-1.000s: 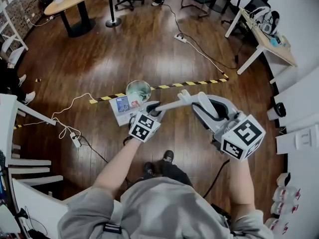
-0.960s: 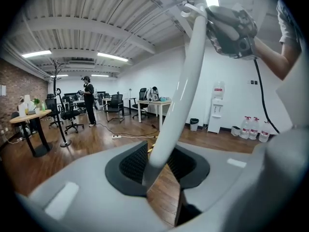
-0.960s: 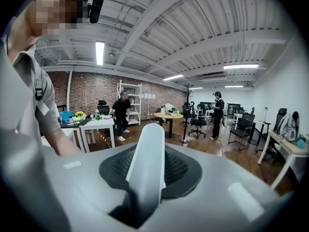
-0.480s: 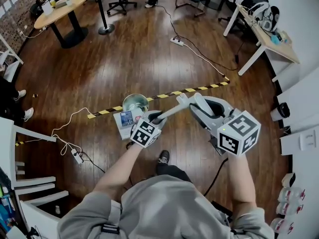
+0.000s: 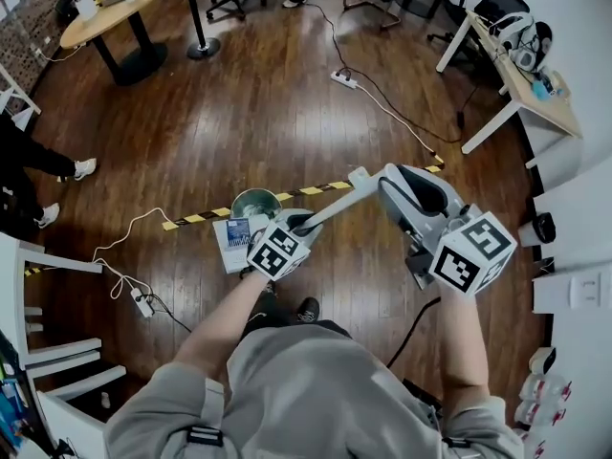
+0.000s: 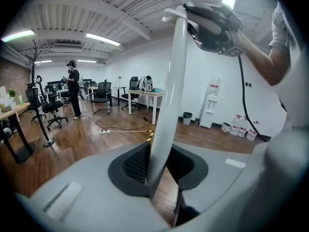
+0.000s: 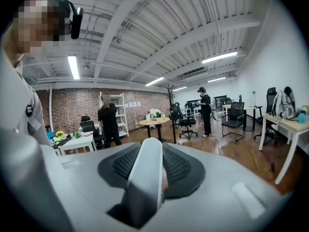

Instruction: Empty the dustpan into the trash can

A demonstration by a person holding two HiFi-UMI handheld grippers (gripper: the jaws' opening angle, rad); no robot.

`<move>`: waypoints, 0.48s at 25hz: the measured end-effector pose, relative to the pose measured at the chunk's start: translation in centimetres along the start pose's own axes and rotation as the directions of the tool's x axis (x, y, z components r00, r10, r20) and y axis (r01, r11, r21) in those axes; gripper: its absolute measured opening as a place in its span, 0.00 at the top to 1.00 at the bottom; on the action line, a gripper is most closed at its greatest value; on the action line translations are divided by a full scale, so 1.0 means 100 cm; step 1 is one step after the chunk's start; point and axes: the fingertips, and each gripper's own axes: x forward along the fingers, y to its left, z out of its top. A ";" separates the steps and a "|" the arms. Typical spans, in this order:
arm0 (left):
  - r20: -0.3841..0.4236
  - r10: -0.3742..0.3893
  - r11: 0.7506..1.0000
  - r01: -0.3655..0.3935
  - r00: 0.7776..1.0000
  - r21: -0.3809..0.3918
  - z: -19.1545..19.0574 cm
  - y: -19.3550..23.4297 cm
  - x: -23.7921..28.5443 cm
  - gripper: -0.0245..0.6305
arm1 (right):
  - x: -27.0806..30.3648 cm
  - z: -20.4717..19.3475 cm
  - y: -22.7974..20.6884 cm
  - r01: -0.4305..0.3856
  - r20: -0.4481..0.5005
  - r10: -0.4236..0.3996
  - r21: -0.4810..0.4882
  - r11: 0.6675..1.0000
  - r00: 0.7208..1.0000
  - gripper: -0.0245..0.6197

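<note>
Dark wood-plank floor [image 5: 258, 113], yellow-black tape [image 5: 316, 188] across it. Steel trash can [image 5: 255, 203] stands on the floor, contents unreadable. Dustpan [image 5: 232, 242] sits just near of it. Left tongs [image 5: 301, 220], just closing, and right tongs [image 5: 382, 182], just easing wider, both clamp its white handle [image 5: 330, 202].

Glossy wood floor [image 5: 249, 113], shiny metal trash can [image 5: 255, 203], smooth plastic dustpan handle [image 5: 333, 200]

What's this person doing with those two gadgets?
A person holds a dustpan by its long white handle with two hand-held grippers: the left gripper low, jaws just closing tighter, the right gripper near the top, jaws just easing wider. Both have the handle between their jaws. The dustpan is beside the metal trash can, not yet over it.
</note>
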 end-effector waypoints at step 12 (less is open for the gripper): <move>0.013 -0.144 0.989 0.145 0.989 -0.035 0.021 0.097 0.024 0.84 | 0.113 0.034 -0.067 0.190 -0.063 -0.192 -0.039 0.981 0.979 0.76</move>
